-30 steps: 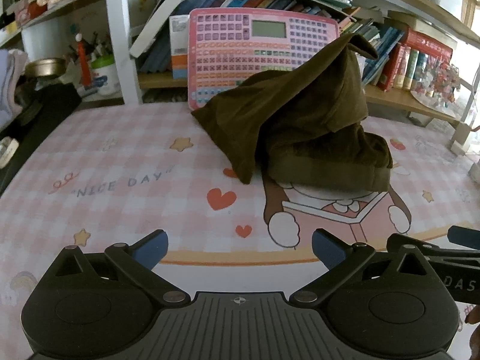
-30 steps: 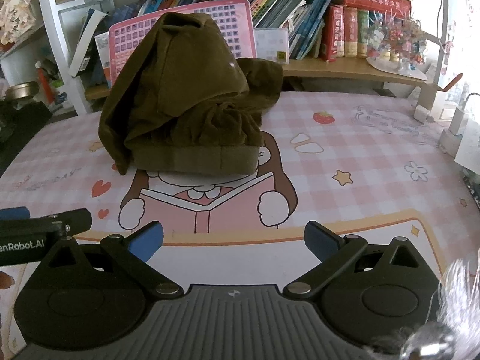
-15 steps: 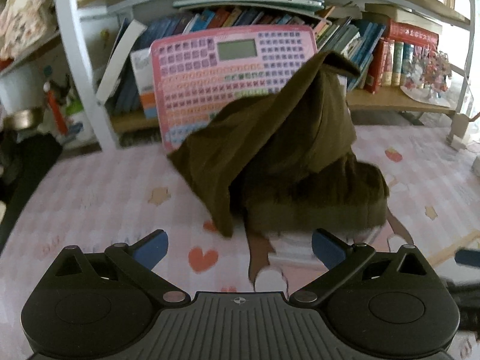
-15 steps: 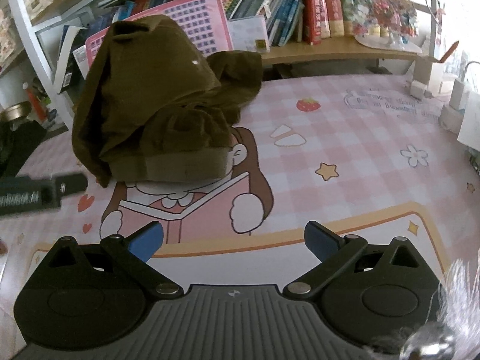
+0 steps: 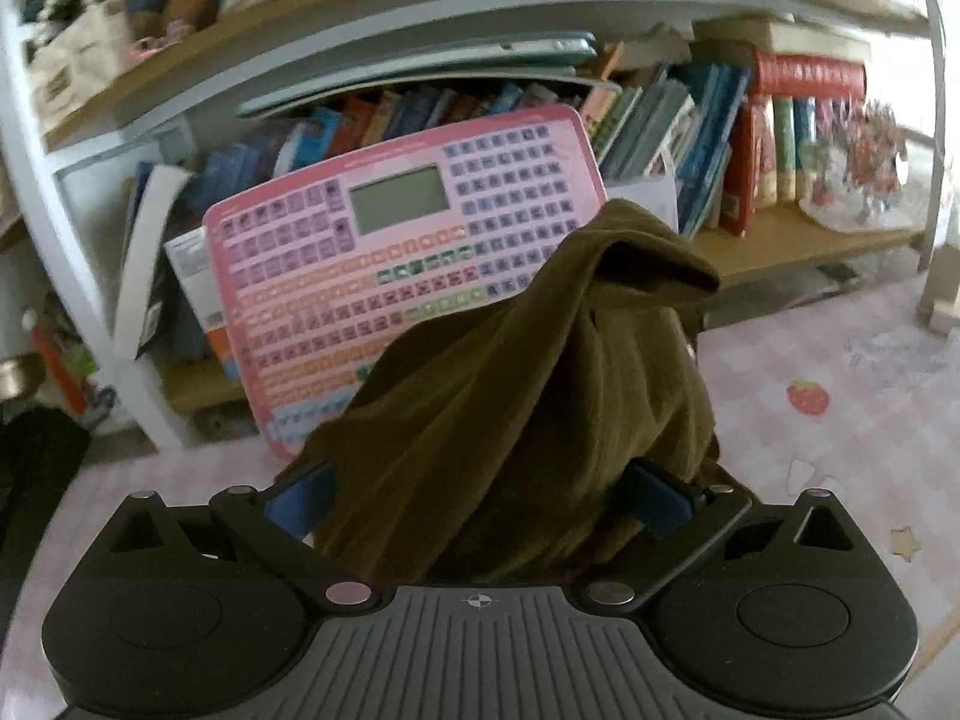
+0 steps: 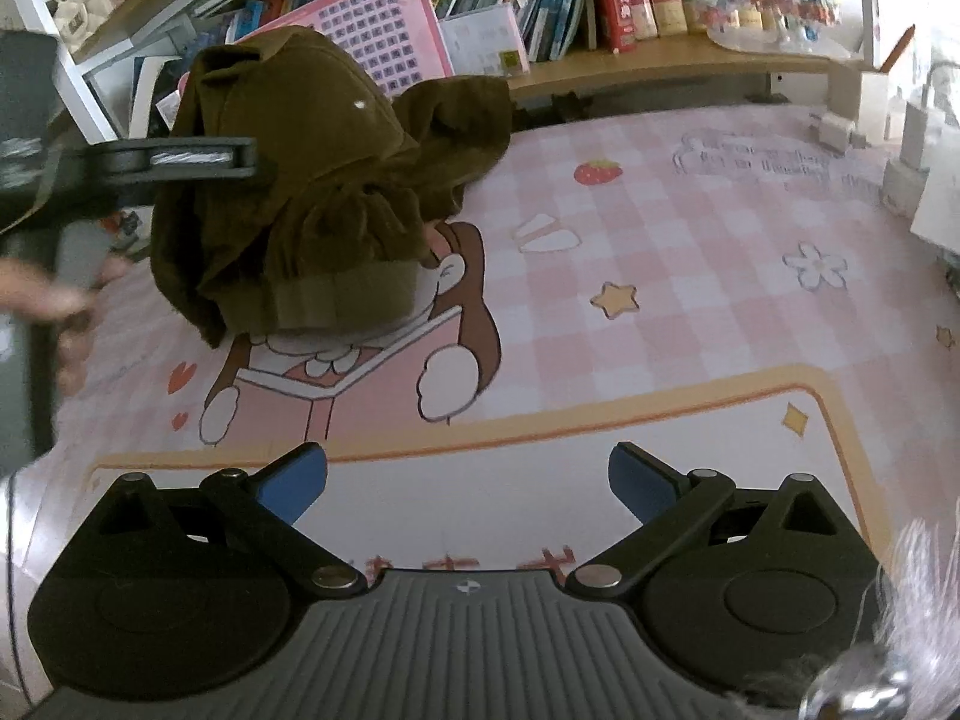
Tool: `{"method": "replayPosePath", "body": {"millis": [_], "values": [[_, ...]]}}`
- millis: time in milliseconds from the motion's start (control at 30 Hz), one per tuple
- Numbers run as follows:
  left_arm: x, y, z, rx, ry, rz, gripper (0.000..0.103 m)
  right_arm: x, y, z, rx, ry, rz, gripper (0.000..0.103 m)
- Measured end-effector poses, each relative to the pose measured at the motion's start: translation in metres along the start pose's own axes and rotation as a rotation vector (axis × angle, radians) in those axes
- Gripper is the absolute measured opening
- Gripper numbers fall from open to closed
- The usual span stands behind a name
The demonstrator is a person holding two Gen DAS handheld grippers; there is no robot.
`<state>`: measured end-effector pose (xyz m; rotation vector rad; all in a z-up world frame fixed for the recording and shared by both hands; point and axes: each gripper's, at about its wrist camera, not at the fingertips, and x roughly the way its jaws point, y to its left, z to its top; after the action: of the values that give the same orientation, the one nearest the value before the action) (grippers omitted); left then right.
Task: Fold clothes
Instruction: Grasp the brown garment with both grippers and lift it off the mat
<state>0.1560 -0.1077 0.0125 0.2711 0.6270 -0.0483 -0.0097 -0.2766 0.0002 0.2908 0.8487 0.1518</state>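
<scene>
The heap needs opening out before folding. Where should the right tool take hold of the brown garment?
Grip the ribbed hem band along the brown garment's near edge, coming in low from the front. It lies flat and exposed on the mat; the rest is bunched.

We see our left gripper (image 5: pixel 477 498) with its blue fingers (image 5: pixel 657 504) spread wide on either side of a crumpled olive-brown garment (image 5: pixel 528 396), whose cloth fills the gap between them. The garment rises to a peak in front of a pink keyboard toy (image 5: pixel 396 276) that leans against the bookshelf (image 5: pixel 774 240). To the right lies the pink checked mat (image 5: pixel 840 420).
</scene>
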Motion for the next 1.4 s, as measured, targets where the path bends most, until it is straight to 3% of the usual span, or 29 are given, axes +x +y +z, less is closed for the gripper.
{"method": "replayPosePath", "body": {"millis": [67,100,133,167,233,433,600,733,833,933,1133,1233,1400], "values": [[0.008,0.001,0.002,-0.022,0.024,0.007,0.095,-0.005,-0.005,-0.003,0.012,0.002,0.02,0.101],[0.011,0.004,0.002,-0.049,0.037,-0.009,0.078,-0.007,-0.008,-0.004,0.018,0.002,0.029,0.101],[0.013,0.008,0.002,-0.075,0.05,-0.026,0.04,-0.008,-0.011,-0.004,0.026,0.001,0.034,0.101],[0.015,0.013,0.001,-0.1,0.065,-0.042,0.023,-0.01,-0.013,-0.004,0.036,-0.003,0.038,0.101],[0.011,0.023,-0.002,-0.142,0.071,-0.038,0.011,-0.013,-0.02,-0.002,0.066,-0.009,0.041,0.101],[-0.024,0.079,-0.026,-0.37,0.081,0.006,0.009,-0.016,-0.038,0.004,0.187,0.006,0.11,0.101],[-0.069,0.108,-0.061,-0.493,0.118,0.022,0.009,-0.012,-0.026,0.007,0.173,0.032,0.178,0.101],[-0.105,0.119,-0.095,-0.639,0.152,0.002,0.008,0.0,-0.006,0.01,0.168,0.077,0.284,0.099],[-0.125,0.125,-0.119,-0.798,0.173,-0.047,0.008,0.012,0.006,0.01,0.21,0.138,0.379,0.098],[-0.14,0.121,-0.14,-0.952,0.198,-0.15,0.008,0.025,0.017,0.009,0.263,0.202,0.469,0.096],[-0.158,0.105,-0.162,-1.153,0.218,-0.311,0.008,0.048,0.022,0.001,0.421,0.314,0.539,0.094],[-0.162,0.11,-0.166,-1.264,0.199,-0.348,0.007,0.051,0.023,-0.003,0.471,0.352,0.561,0.093],[-0.164,0.118,-0.165,-1.388,0.155,-0.366,0.007,0.054,0.016,-0.019,0.712,0.45,0.614,0.093]]}}
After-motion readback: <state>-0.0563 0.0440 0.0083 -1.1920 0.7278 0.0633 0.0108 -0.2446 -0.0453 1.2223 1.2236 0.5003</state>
